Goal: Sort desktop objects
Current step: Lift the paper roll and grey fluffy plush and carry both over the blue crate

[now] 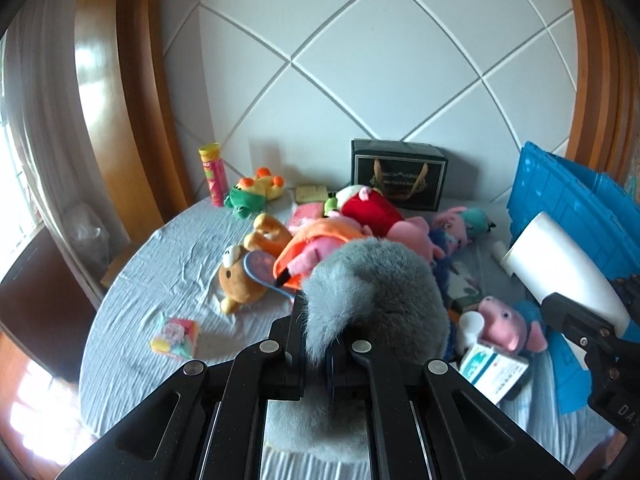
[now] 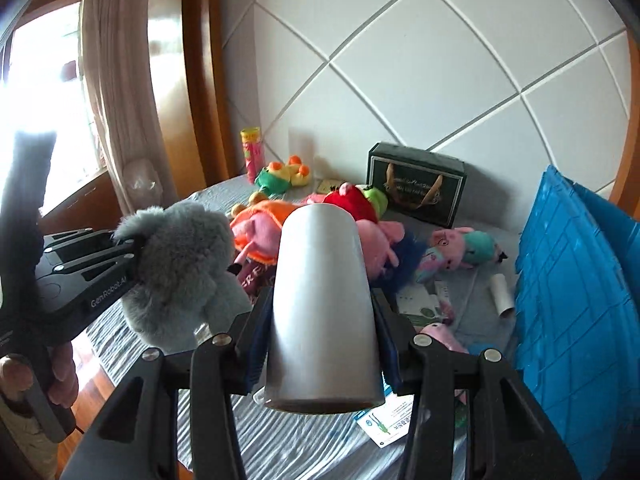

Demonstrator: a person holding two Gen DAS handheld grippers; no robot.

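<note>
My left gripper (image 1: 318,354) is shut on a fluffy grey plush toy (image 1: 376,292) and holds it above the table; the toy also shows in the right wrist view (image 2: 184,268) at the left. My right gripper (image 2: 322,328) is shut on a white cylinder roll (image 2: 324,300), held above the table; the roll shows in the left wrist view (image 1: 560,264) at the right. A heap of plush toys lies mid-table: a brown bear (image 1: 240,276), an orange-dressed pig (image 1: 316,244), a red-dressed pig (image 1: 372,208).
A blue plastic crate (image 1: 568,208) stands at the right, also in the right wrist view (image 2: 572,288). A dark gift box (image 1: 398,174) stands at the back wall. A pink-yellow tube (image 1: 213,174), a tissue pack (image 1: 176,334), a medicine box (image 1: 496,372) and a small roll (image 2: 502,294) lie around.
</note>
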